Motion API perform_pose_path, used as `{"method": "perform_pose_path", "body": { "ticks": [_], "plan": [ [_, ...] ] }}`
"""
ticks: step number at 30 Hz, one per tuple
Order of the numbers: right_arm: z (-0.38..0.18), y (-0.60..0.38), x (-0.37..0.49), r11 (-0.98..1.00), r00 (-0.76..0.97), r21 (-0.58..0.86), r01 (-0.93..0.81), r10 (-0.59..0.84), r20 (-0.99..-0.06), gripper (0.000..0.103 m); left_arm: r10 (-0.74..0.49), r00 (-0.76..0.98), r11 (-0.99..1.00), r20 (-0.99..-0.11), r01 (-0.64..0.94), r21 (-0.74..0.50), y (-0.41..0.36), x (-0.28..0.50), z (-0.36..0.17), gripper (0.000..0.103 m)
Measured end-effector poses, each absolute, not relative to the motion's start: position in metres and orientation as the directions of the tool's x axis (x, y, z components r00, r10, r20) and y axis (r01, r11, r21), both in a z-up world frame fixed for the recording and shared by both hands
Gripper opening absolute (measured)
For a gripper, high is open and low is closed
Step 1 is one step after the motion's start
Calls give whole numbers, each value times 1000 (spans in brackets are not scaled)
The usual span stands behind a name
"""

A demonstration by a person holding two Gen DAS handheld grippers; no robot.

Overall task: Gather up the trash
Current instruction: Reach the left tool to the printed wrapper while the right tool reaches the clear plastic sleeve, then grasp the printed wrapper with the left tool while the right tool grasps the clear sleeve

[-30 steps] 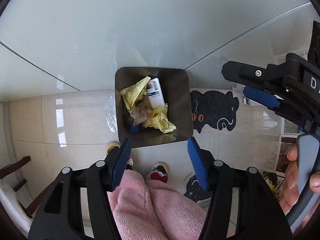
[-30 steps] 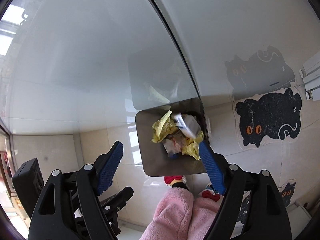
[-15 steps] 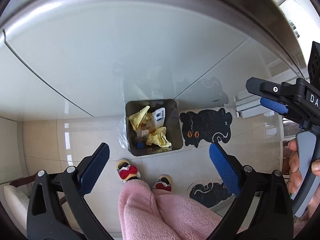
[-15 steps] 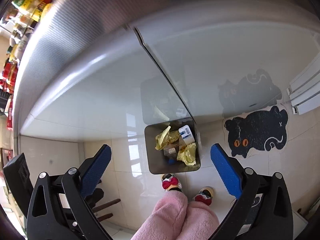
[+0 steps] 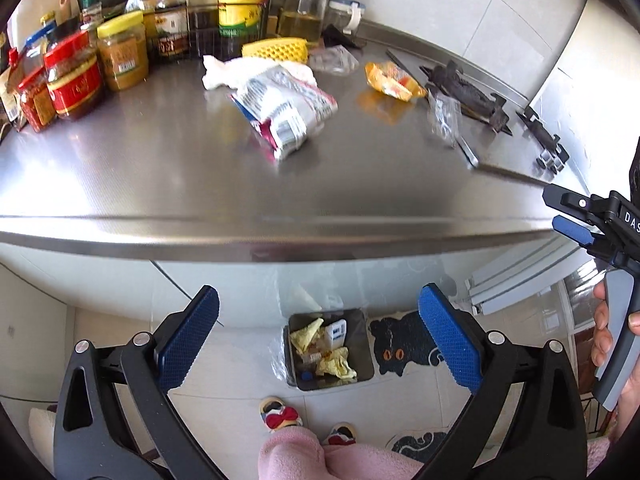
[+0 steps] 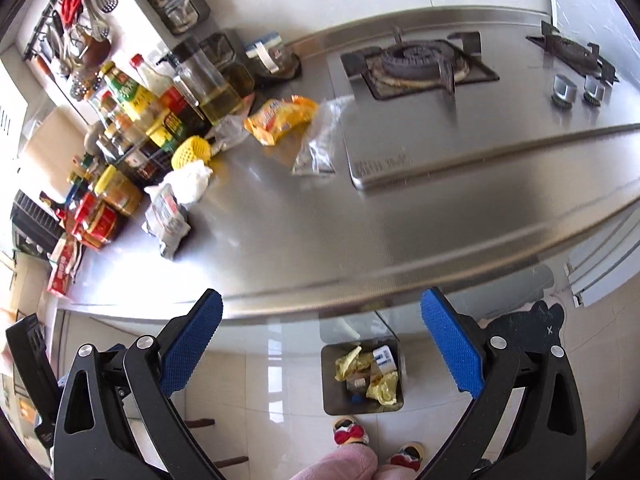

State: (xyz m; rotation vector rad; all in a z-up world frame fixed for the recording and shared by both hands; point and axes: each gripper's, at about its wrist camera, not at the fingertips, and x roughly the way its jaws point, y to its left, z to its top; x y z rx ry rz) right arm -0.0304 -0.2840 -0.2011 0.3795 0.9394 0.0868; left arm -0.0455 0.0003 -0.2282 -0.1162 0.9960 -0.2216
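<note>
Trash still lies on the steel worktop point(image 5: 168, 168) — a crumpled white-and-red wrapper point(image 5: 282, 110), an orange snack bag point(image 6: 280, 118) and a clear plastic bag point(image 6: 316, 152) nearer the burner — while the bin point(image 5: 330, 354) on the floor below already holds yellow wrappers and a small carton. This looks like the return for another piece; next comes a reach over the edge to one wrapper. The left gripper point(image 5: 318, 340) and right gripper point(image 6: 322, 344) have just been opening — jaws wide, holding nothing.
</note>
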Motion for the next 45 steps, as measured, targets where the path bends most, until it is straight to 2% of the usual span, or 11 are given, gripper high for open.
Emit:
{"method": "perform_pose_path", "body": {
  "ticks": [6, 13, 32, 35, 37, 38, 40, 42, 44, 45],
  "plan": [
    [-183, -274, 16, 945, 623, 315, 88, 194, -758, 100, -220, 584, 975, -782, 130, -178, 15, -6, -199, 95],
    [-188, -263, 68, 956, 624, 278, 93, 161, -765, 100, -194, 605, 981, -772, 134, -142, 29, 41, -188, 95],
    [-242, -246, 142, 972, 567, 187, 142, 75, -820, 98, -220, 533, 973, -817, 184, -142, 26, 122, -231, 95],
    [-246, -240, 144, 976, 561, 178, 127, 78, -824, 86, -234, 522, 969, -821, 193, -153, 25, 125, -237, 95],
    [-251, -235, 146, 981, 544, 158, 116, 70, -836, 73, -238, 528, 968, -815, 200, -154, 24, 125, -238, 95],
    [-254, -234, 146, 981, 535, 154, 114, 70, -842, 70, -242, 531, 966, -812, 206, -154, 23, 125, -239, 95],
    [-255, -232, 144, 984, 544, 137, 118, 51, -838, 58, -259, 528, 961, -809, 223, -162, 21, 124, -239, 87],
    [-256, -234, 143, 982, 545, 139, 126, 48, -837, 52, -272, 520, 957, -810, 235, -170, 19, 123, -241, 71],
    [-256, -236, 142, 983, 543, 126, 134, 34, -839, 37, -276, 513, 954, -813, 248, -167, 15, 122, -242, 61],
    [-256, -239, 142, 982, 540, 125, 142, 29, -841, 28, -271, 517, 955, -812, 248, -161, 14, 121, -242, 61]
  ]
}}
